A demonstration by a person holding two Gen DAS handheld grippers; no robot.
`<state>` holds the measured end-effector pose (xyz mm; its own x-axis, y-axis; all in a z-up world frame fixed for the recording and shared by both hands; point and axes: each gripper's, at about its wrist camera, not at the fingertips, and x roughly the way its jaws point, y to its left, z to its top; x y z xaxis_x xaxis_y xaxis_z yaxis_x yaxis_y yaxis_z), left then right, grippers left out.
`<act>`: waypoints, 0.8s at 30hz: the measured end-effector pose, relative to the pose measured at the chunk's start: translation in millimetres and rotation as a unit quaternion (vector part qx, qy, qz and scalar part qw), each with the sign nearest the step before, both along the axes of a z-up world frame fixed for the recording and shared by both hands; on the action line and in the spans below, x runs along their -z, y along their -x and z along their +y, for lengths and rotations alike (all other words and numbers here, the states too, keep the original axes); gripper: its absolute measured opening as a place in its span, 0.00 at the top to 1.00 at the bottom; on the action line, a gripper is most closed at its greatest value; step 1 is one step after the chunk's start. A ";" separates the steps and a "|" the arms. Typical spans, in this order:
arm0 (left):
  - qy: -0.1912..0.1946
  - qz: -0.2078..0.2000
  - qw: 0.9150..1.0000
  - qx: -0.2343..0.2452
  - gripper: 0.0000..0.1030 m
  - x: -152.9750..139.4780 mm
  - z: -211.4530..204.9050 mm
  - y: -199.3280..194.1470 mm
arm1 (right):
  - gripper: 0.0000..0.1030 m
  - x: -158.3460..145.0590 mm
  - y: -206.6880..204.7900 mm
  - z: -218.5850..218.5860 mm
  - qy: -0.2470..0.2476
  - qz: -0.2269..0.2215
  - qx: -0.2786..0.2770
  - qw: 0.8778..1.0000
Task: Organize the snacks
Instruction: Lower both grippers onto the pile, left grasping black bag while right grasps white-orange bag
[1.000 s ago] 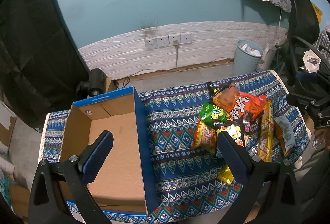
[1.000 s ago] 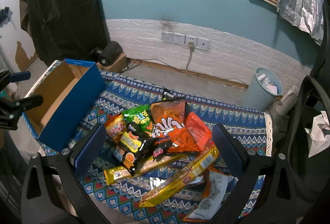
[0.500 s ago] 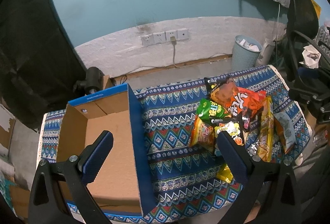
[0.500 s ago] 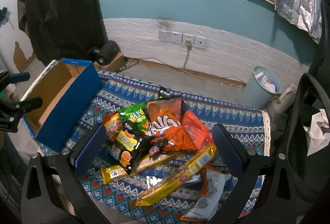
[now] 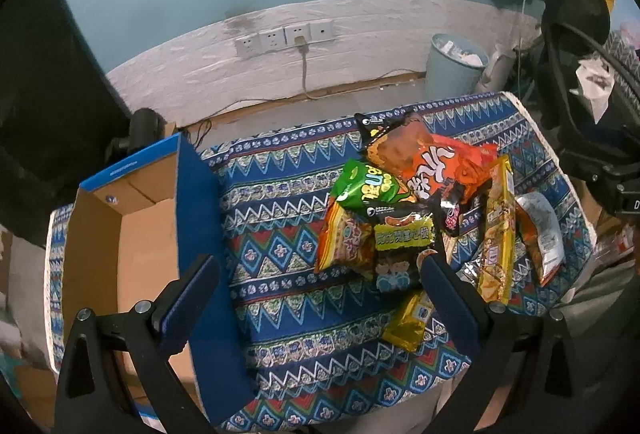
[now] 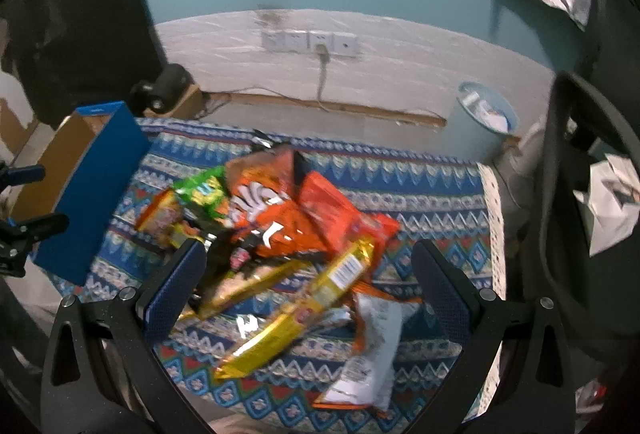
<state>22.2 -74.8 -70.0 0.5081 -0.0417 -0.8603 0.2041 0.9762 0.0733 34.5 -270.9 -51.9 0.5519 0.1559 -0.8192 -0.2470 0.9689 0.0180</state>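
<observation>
A pile of snack bags lies on a patterned blue cloth (image 5: 280, 194): a big orange bag (image 5: 436, 170) (image 6: 272, 210), a green bag (image 5: 368, 186) (image 6: 204, 190), long gold packets (image 5: 496, 226) (image 6: 320, 294) and a white-and-orange bag (image 6: 372, 346). An open cardboard box with blue sides (image 5: 120, 234) (image 6: 92, 174) stands empty at the left. My left gripper (image 5: 316, 298) is open above the cloth between box and pile. My right gripper (image 6: 308, 286) is open above the gold packets. Neither holds anything.
A pale blue waste bin (image 5: 452, 62) (image 6: 484, 122) stands on the floor behind the table. A black office chair (image 5: 576, 34) (image 6: 576, 194) is at the right. Wall sockets with a cable (image 5: 288, 34) are on the white brick wall. A black cloth (image 5: 40, 74) hangs at the left.
Both grippers have moved forward and lower toward the snack pile, which now looks larger. Both stay open; nothing was picked up.
</observation>
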 end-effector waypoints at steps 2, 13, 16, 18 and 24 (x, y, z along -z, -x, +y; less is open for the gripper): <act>-0.005 0.001 1.000 0.004 0.01 4.6 -7.9 -2.1 | 0.03 7.3 -0.6 -11.3 0.004 0.009 0.013 1.000; 0.001 0.040 0.999 0.016 0.01 35.7 -39.1 -19.0 | 0.03 42.3 2.2 -48.9 0.006 0.060 0.052 0.997; 0.007 0.053 0.999 0.007 0.05 47.8 -42.0 -25.8 | 0.03 59.3 3.9 -57.0 0.014 0.079 0.057 0.995; 0.008 0.066 0.998 0.004 0.07 57.1 -44.5 -30.3 | 0.03 67.7 3.1 -59.4 0.013 0.090 0.057 0.994; 0.020 0.107 0.994 0.001 0.07 83.1 -56.0 -41.5 | 0.03 97.0 -1.6 -63.7 0.023 0.128 0.057 0.990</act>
<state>63.7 -130.8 -153.1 0.3132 -0.0797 -0.9463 0.2129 0.9770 -0.0118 36.2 -334.6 -149.0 0.3378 0.0647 -0.9390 -0.1291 0.9914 0.0218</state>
